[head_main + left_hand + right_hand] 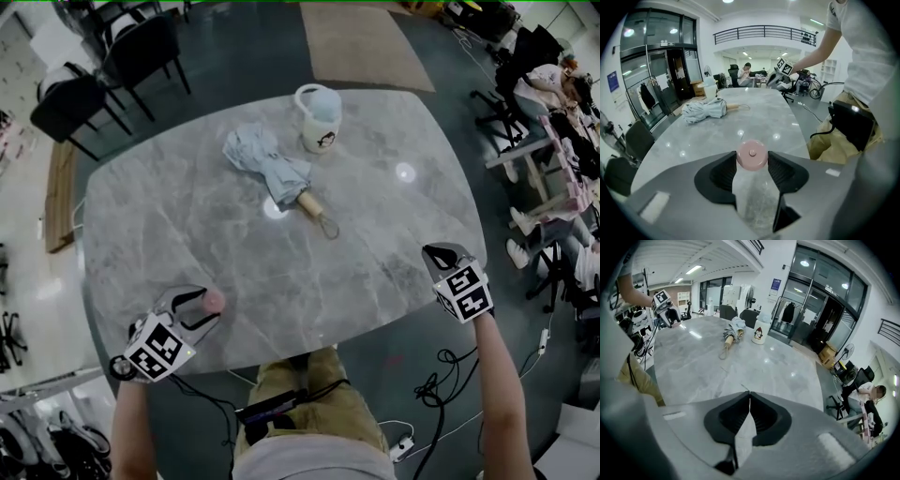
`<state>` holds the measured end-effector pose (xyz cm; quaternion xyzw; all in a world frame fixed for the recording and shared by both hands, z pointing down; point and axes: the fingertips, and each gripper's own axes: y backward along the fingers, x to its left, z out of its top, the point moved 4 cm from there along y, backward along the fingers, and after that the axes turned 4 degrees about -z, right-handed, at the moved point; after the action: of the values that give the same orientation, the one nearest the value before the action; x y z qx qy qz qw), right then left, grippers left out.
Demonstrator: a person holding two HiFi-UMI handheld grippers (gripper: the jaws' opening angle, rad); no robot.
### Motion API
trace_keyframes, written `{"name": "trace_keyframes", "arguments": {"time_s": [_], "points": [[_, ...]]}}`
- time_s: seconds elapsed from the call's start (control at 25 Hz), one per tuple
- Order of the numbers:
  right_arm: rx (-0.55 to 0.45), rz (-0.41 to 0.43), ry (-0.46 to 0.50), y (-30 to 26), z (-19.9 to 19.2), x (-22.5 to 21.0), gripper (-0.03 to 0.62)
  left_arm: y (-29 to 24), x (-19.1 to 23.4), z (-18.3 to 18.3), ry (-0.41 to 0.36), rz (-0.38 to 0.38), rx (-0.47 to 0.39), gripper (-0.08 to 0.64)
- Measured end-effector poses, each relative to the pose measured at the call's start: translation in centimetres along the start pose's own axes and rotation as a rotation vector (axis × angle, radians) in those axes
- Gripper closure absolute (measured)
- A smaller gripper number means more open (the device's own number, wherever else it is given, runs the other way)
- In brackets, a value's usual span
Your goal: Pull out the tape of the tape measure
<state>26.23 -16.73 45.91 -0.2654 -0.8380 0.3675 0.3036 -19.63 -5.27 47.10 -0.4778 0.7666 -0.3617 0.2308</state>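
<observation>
The left tongs (pixel 204 305) clamp a round pink tape measure (pixel 752 154) at the counter's (pixel 375 234) near left edge. A folded umbrella (pixel 272 169) and a white mug (pixel 319 117) sit farther back. The right tongs (pixel 749 393) are pressed together, empty.

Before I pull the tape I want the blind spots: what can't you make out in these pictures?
- On the pink tape measure, the tape end and slot: the left gripper view shows only its round face, and the left fingers cover both sides.
- On the cup, the print: too small in the head view.
</observation>
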Motion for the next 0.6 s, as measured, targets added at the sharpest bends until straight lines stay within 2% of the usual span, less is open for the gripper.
{"name": "trace_keyframes", "arguments": {"time_s": [0.32, 0.6], "points": [[0.039, 0.008, -0.028, -3.7, -0.9, 0.9, 0.583, -2.6, 1.5, -2.2, 0.026, -0.019, 0.020, 0.331], [0.073, 0.009, -0.005, -5.9, -1.6, 1.5, 0.583, -4.1, 2.4, -3.4, 0.020, -0.034, 0.042, 0.331]]}}
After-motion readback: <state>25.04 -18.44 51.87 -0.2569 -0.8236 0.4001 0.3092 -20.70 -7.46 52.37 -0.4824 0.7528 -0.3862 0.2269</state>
